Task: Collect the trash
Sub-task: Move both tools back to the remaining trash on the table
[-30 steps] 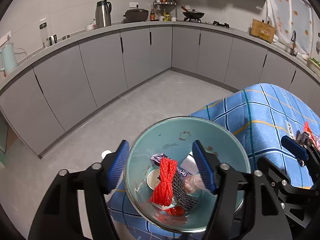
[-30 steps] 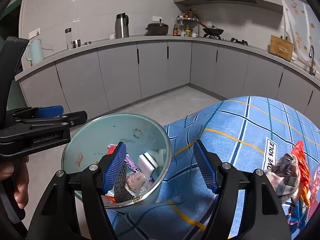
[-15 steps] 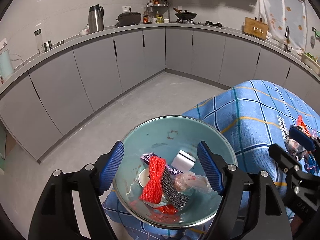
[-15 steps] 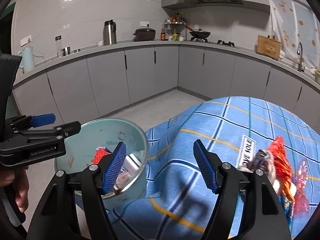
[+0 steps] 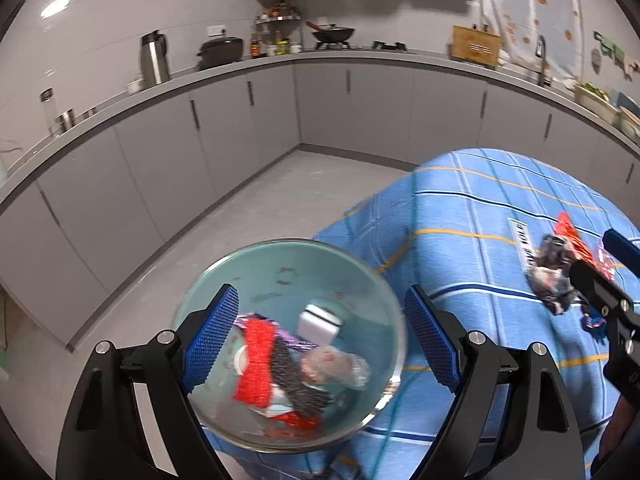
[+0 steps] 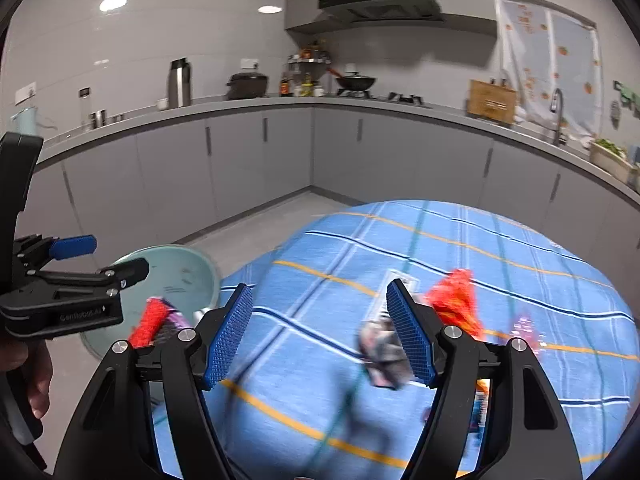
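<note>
Bowl (image 5: 280,264) contents clear only from left gripper (image 5: 320,336); grey scrap (image 6: 382,354), perhaps wrapper, beside right gripper (image 6: 320,336); both wide.

Both tongs, left (image 5: 320,336) and right (image 6: 320,334), are held level with jaws spread wide.

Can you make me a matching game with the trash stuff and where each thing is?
Things:
1. red mesh net
2. white sponge block
3. orange wrapper
4. kettle

Places:
A. on the blue checked tablecloth
B. on the kitchen counter
C. in the bin, beside the dark mesh
D. in the bin, toward the far wall

Pairs: 1-C, 2-D, 3-A, 4-B
</note>
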`<state>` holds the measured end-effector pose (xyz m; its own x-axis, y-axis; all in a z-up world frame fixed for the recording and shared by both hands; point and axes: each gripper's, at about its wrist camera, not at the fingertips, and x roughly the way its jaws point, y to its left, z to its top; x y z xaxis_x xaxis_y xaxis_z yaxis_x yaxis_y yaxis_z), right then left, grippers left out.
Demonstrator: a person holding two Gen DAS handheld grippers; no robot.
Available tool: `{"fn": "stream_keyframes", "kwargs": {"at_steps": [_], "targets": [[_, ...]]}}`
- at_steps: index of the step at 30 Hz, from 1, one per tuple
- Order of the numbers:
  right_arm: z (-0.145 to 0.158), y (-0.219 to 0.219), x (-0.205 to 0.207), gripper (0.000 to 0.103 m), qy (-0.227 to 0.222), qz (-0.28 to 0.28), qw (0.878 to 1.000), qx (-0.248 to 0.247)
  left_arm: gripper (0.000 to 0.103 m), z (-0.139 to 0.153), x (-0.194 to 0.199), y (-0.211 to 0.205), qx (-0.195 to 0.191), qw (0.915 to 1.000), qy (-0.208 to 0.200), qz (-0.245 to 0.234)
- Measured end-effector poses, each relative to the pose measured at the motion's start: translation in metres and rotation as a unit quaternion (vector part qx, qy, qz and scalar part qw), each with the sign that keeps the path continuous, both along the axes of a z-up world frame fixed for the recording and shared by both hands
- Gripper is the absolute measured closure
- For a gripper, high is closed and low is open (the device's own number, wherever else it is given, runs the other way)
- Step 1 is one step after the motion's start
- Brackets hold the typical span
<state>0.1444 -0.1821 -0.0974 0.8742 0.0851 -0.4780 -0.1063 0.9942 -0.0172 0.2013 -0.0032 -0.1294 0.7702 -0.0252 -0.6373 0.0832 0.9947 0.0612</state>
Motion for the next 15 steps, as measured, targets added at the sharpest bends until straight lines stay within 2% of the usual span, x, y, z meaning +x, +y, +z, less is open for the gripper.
{"fn": "stream_keyframes", "kwargs": {"at_steps": [15], "targets": [[-0.004,-0.081,-0.025,0.034,-0.003,-0.100,0.995,0.009,0.015,0.007,-0.005,-0.087,0.017,0.9960,-0.016,-0.086]]}}
